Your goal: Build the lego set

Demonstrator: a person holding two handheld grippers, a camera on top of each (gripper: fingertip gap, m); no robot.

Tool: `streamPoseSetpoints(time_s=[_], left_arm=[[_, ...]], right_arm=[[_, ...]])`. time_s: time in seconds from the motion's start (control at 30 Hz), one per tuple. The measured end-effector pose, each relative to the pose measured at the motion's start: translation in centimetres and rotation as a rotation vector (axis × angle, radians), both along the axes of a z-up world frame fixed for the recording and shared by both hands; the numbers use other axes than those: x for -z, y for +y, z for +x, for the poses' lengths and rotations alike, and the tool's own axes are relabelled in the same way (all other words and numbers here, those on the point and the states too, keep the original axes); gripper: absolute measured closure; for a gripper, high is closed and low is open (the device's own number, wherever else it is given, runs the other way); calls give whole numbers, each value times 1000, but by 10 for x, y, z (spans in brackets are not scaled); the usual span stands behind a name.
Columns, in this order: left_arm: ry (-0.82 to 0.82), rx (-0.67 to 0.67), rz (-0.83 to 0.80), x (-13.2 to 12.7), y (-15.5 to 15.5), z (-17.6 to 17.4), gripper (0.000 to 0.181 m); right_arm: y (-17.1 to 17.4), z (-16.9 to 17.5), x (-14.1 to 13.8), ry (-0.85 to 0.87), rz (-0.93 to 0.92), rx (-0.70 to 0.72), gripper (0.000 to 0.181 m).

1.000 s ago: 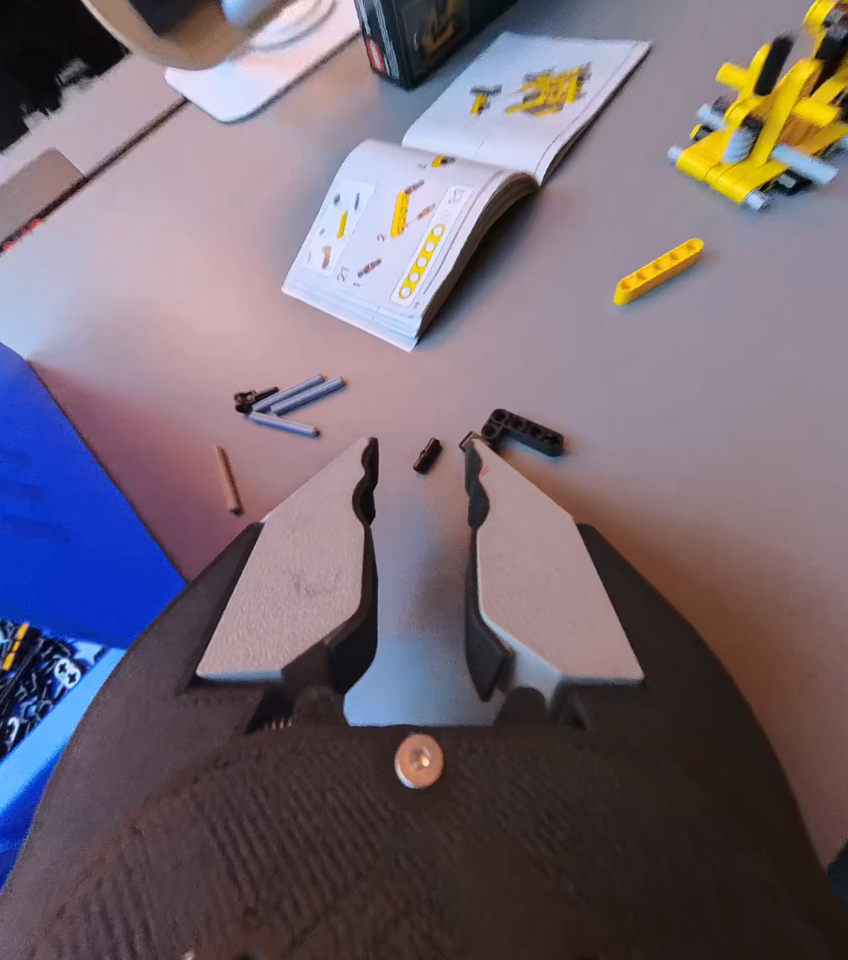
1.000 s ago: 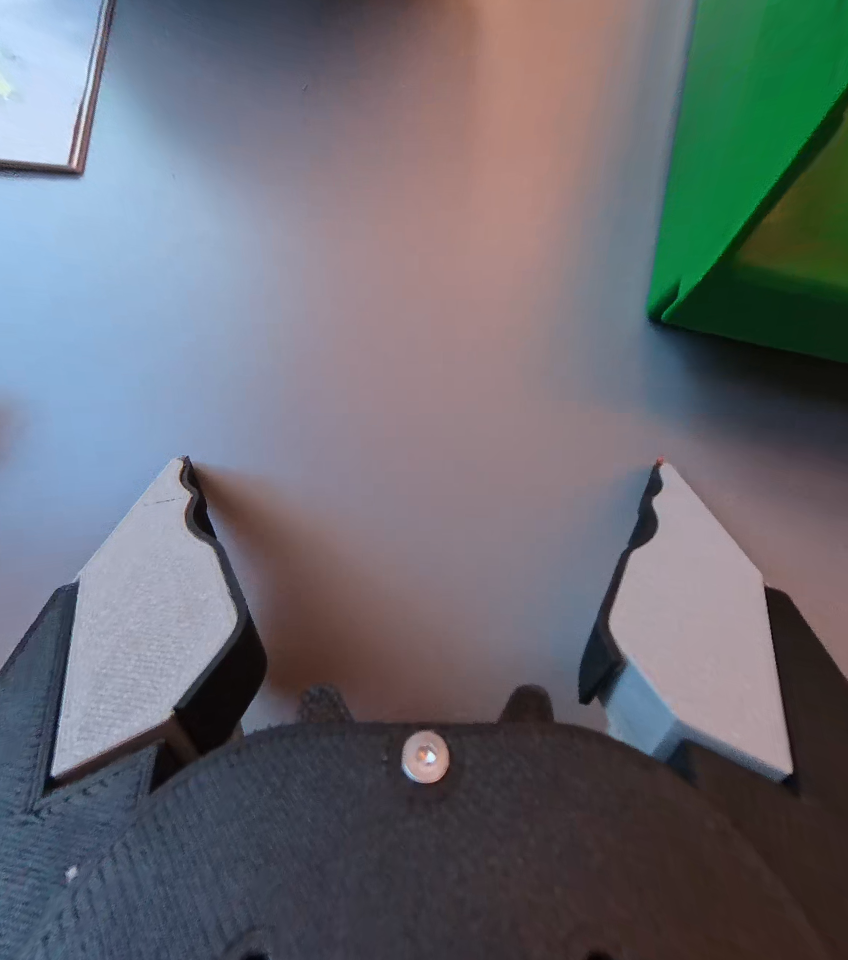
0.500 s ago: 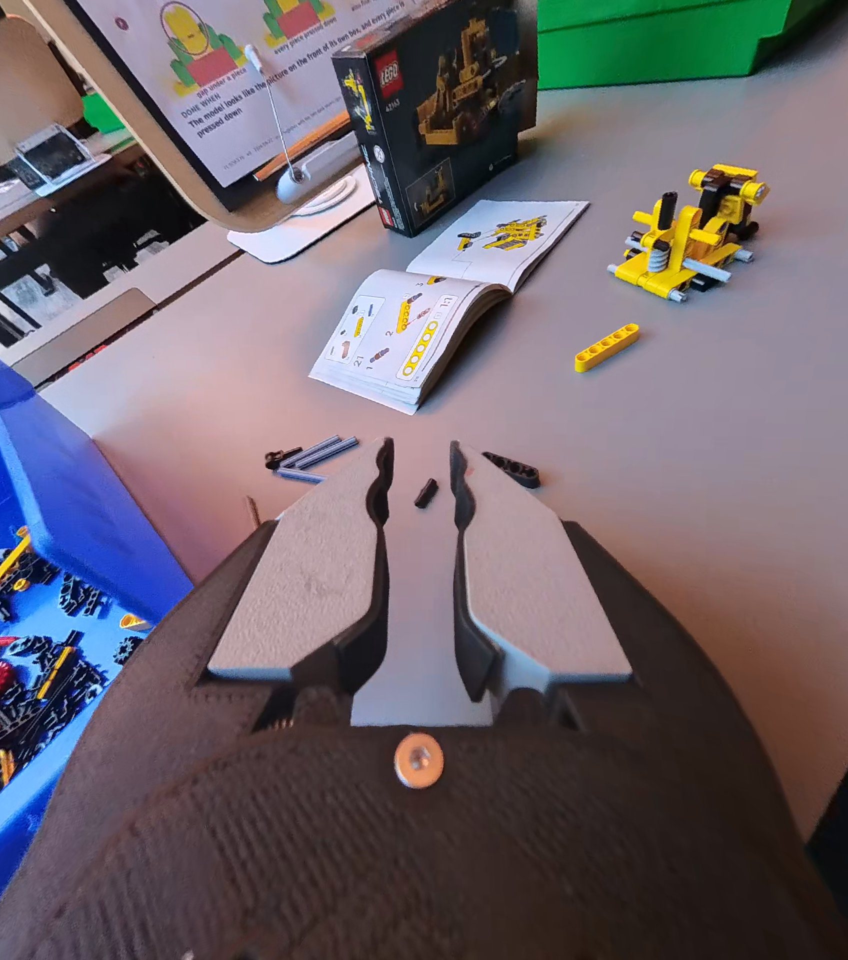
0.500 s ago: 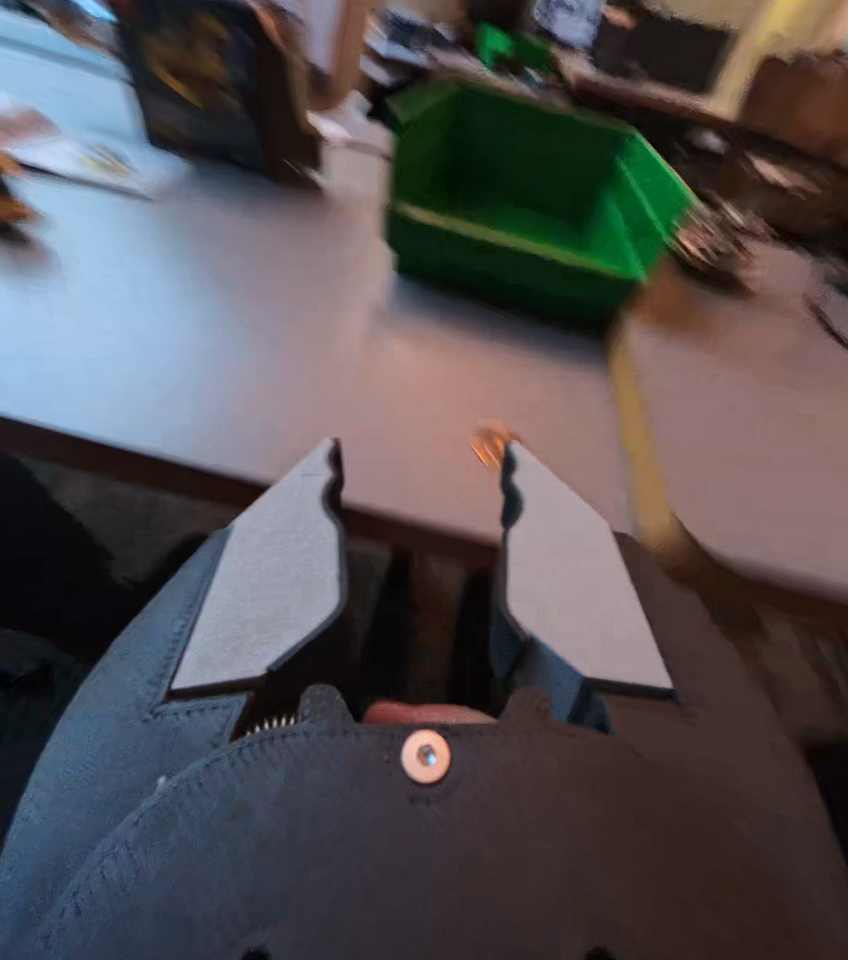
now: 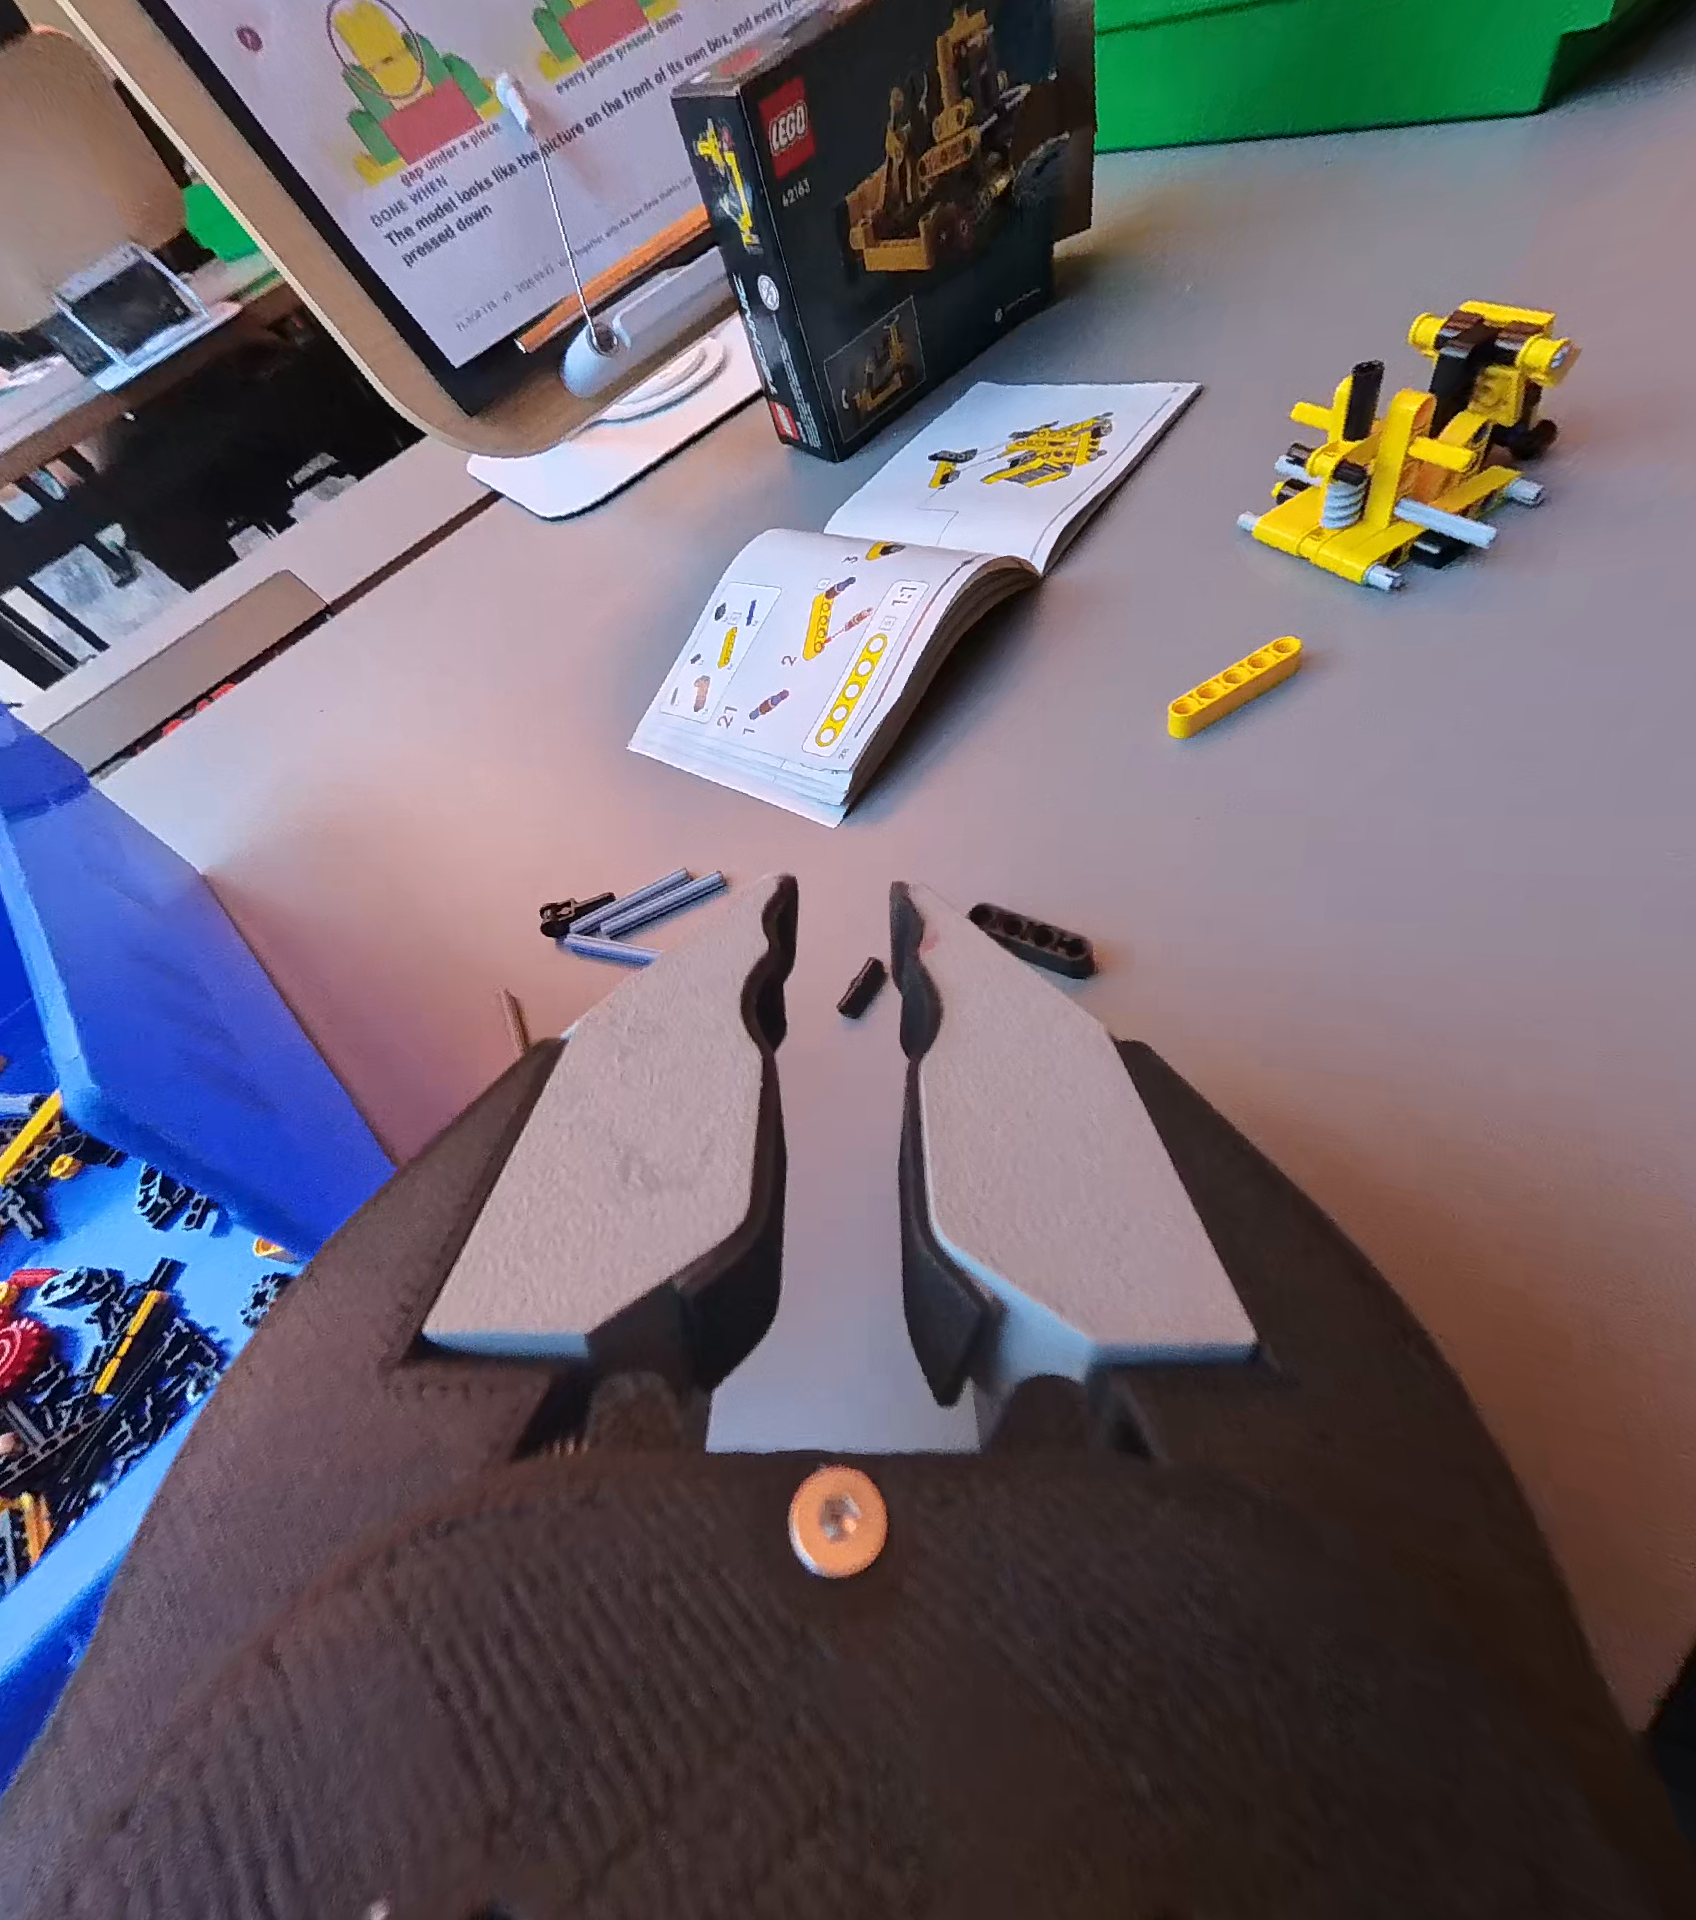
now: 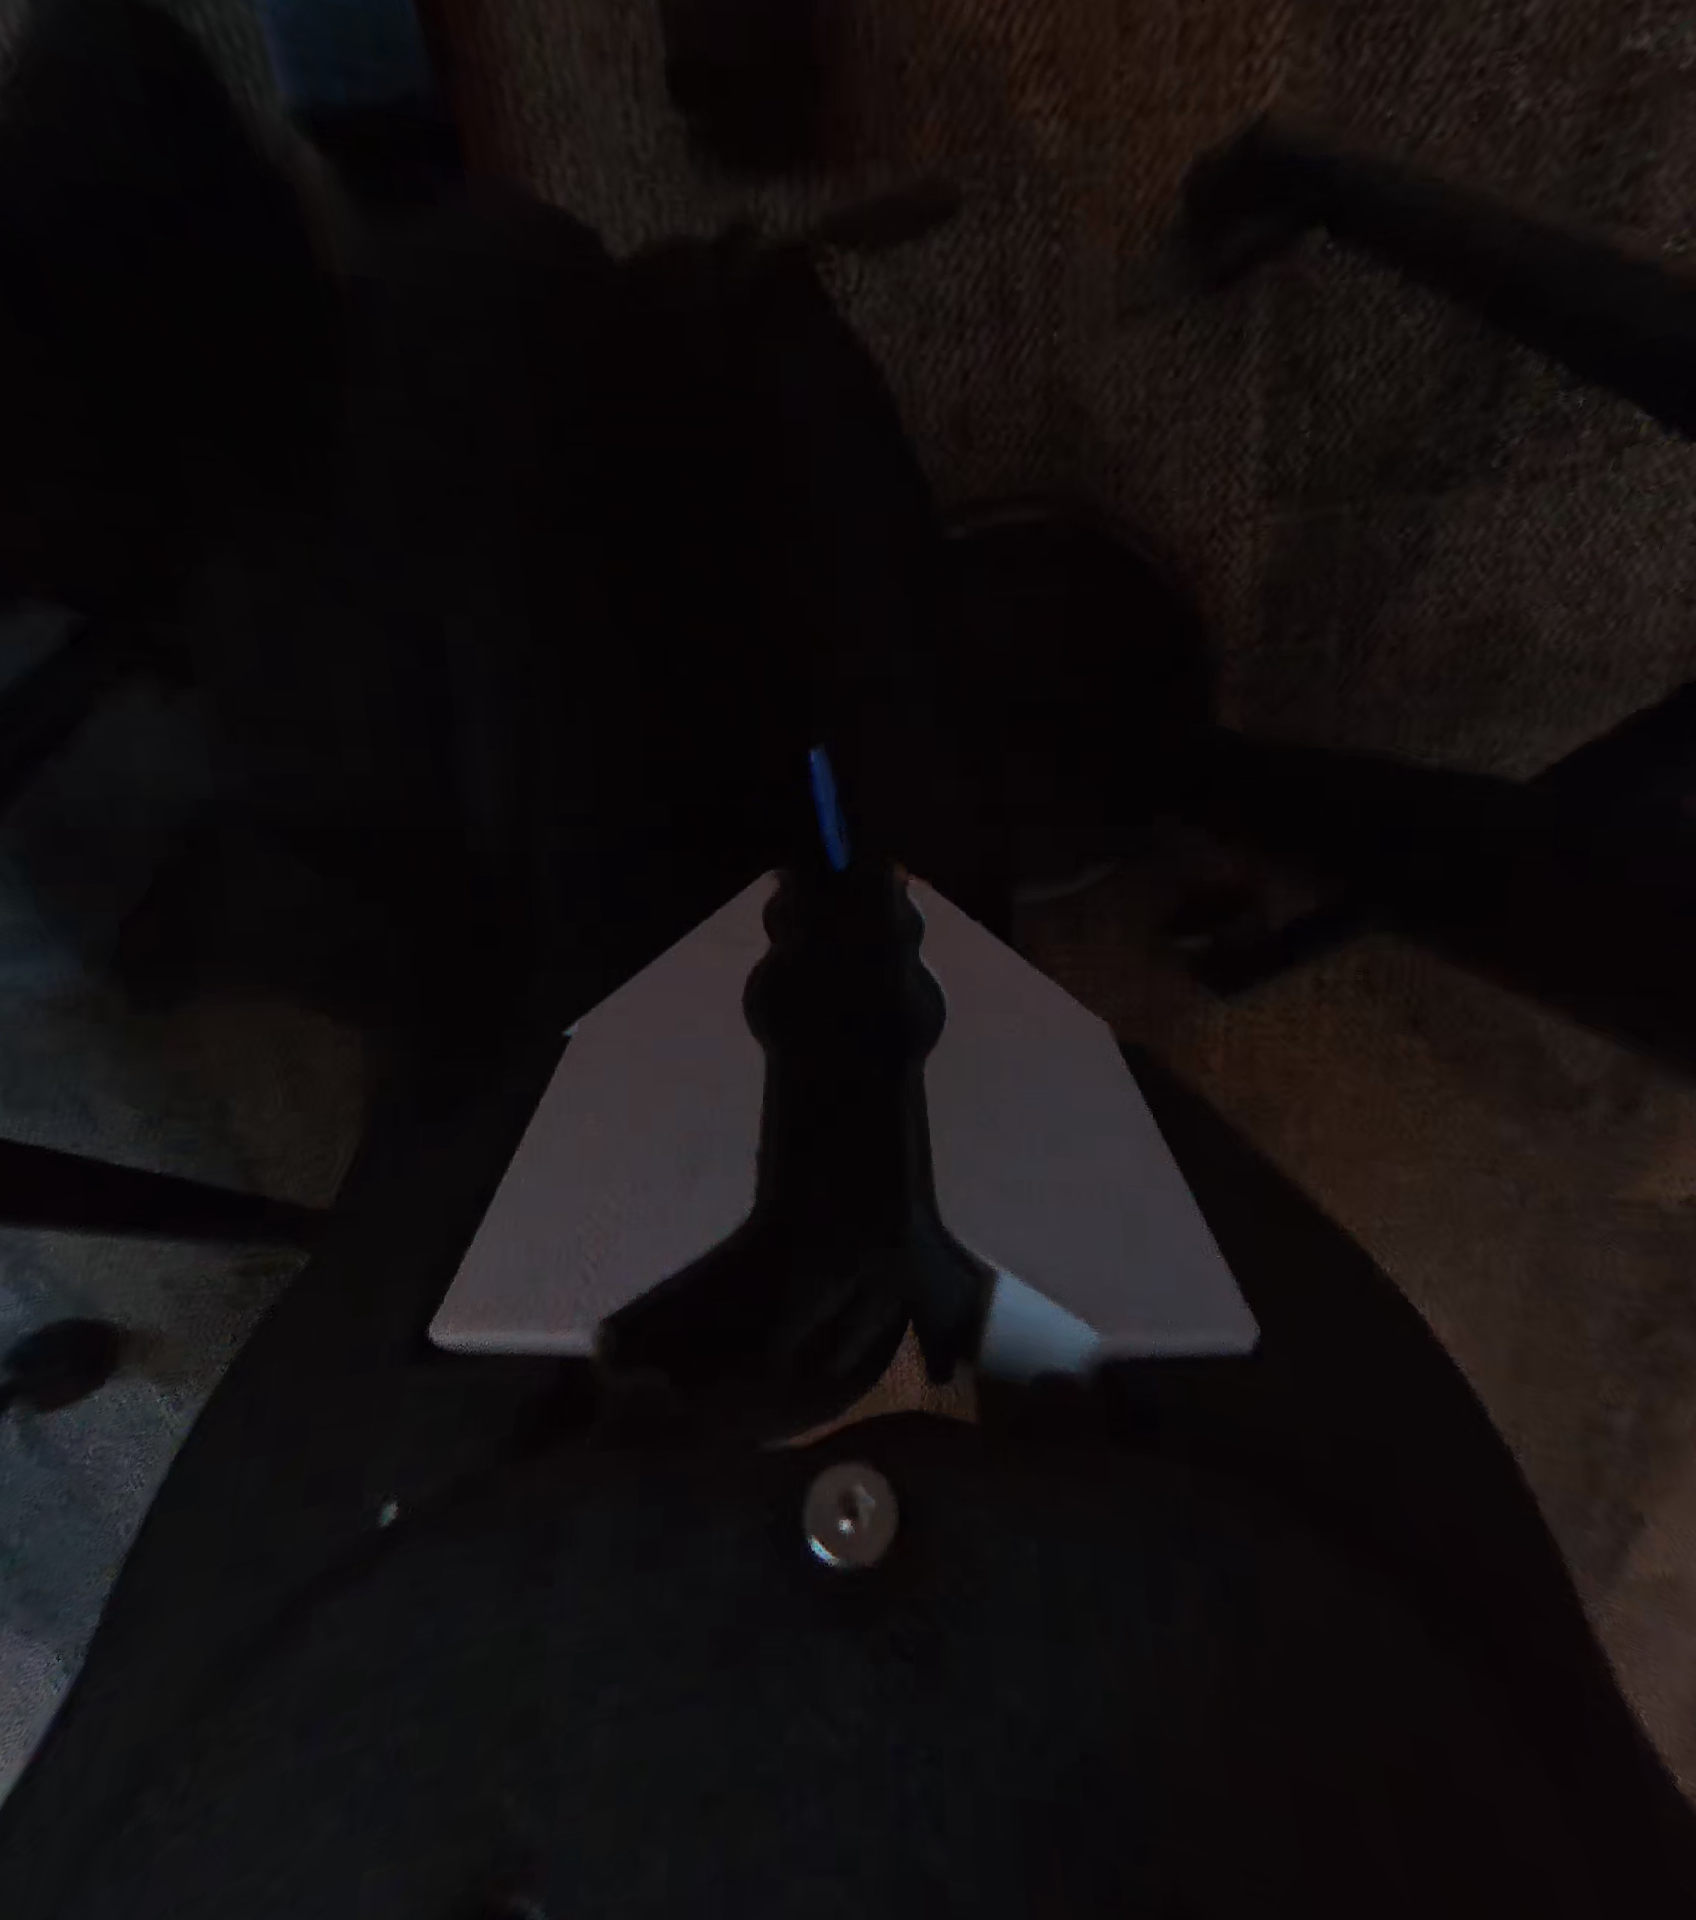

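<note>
Left two-finger gripper (image 5: 842,904), narrowly parted, over grey tabletop (image 5: 1343,1039); small black pin (image 5: 862,987) between tips.
Right gripper (image 6: 839,883) closed, tilted floorward below table edge.

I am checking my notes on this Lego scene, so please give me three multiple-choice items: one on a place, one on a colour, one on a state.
1. Where does the loose yellow beam lie?
A. In the bin
B. On the table, right of the open instruction booklet
C. On top of the Lego box

2. What colour is the bin that holds the loose parts?
A. White
B. Blue
C. Red

3. How do the left gripper's fingers stand?
A. Shut on the black pin
B. Shut on the yellow beam
C. Apart, holding nothing

Key:
1 B: the yellow beam lies on the table beside the instruction booklet.
2 B: the bin has blue walls.
3 C: the left gripper shows a gap, with the black pin on the table between the fingers.
</note>
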State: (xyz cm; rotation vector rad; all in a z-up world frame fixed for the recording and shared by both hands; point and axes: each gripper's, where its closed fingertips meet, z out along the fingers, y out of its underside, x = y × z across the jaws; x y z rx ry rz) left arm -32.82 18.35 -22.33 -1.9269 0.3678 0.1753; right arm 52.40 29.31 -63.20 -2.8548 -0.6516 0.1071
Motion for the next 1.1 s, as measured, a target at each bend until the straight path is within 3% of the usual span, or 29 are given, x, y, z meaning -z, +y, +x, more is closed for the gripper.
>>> streamPoseSetpoints(time_s=[0.3, 0.4, 0.6, 0.7, 0.8, 0.93, 1.0, 1.1], left_arm=[[30, -74, -91, 14, 9, -10, 167], [57, -81, -113, 19, 10, -10, 168], [57, -73, -89, 15, 11, -9, 170], [42, -47, -60, 10, 12, -5, 170], [37, -19, -12, 3, 10, -1, 169], [-23, 63, 25, -4, 7, 9, 168], [-18, 125, 22, -4, 4, 18, 166], [-5, 212, 32, -5, -1, 31, 166]], right_arm=[[3, -2, 30, -9, 0, -152, 177], [5, -4, 26, -23, 48, -197, 179], [10, -8, -30, -50, 244, -224, 179], [13, -32, -88, -56, 390, -276, 179], [13, -99, -187, 25, 585, -383, 180], [-7, -241, -327, 126, 806, -664, 179], [-21, -318, -371, 178, 848, -804, 180], [-35, -424, -407, 213, 905, -988, 180]])
